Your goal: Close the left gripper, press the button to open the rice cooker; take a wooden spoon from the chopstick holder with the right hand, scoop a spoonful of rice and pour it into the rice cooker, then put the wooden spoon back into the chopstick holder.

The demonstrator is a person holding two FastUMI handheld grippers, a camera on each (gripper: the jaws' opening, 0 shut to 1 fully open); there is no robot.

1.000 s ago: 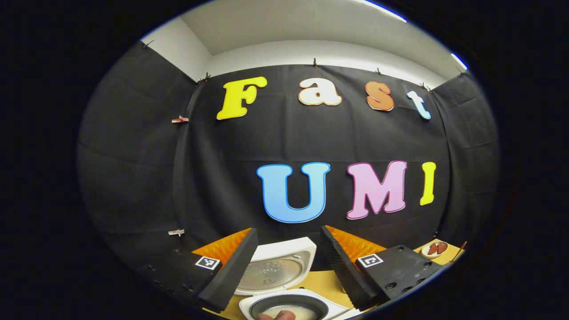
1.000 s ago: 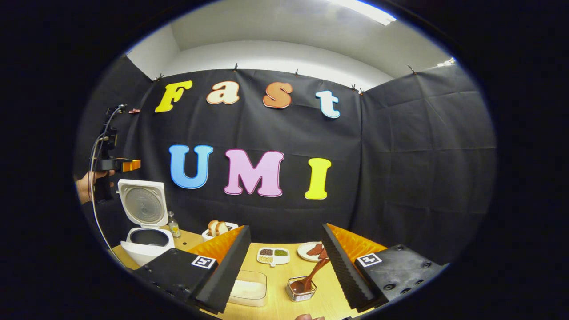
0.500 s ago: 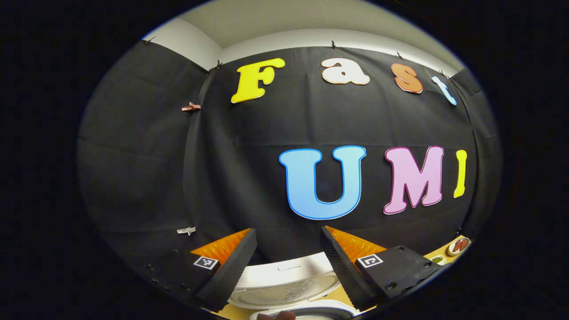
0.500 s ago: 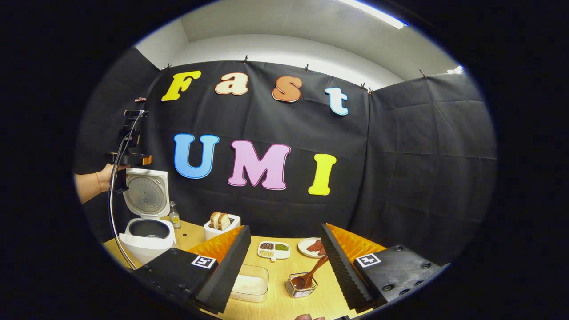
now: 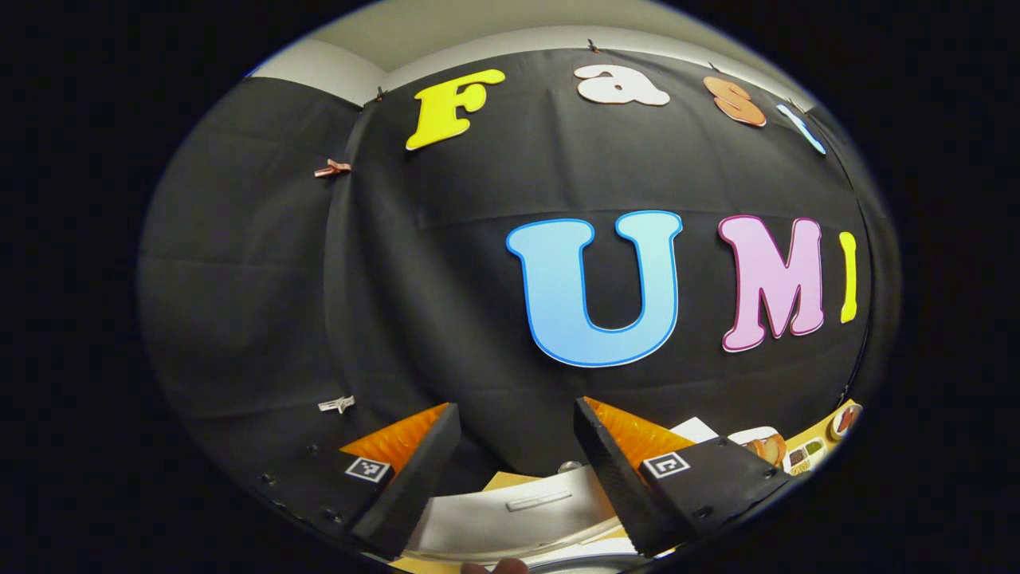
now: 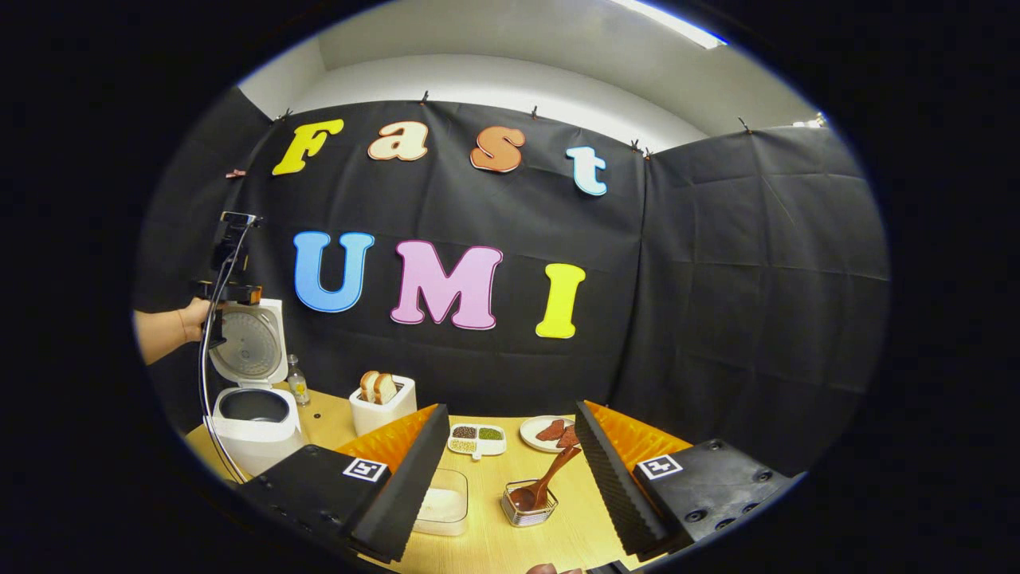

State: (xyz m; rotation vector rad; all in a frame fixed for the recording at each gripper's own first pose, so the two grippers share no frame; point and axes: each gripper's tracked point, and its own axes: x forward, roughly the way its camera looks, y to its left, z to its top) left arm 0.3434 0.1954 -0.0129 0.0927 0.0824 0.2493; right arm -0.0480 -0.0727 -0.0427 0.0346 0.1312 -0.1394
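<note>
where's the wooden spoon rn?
Right gripper view: the wooden spoon stands tilted in the wire chopstick holder on the table, low centre, right of the clear rice container and in front of the plate.

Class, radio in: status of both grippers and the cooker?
Left gripper open above white rice cooker, lid up. Right gripper open, facing wooden spoon in wire holder. Path clear.

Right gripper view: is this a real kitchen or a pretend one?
Probably a pretend kitchen set up in a booth. A wooden table holds an open rice cooker, a toaster with bread and a wooden spoon in its holder, but black cloth hangs all around instead of kitchen walls.
</note>
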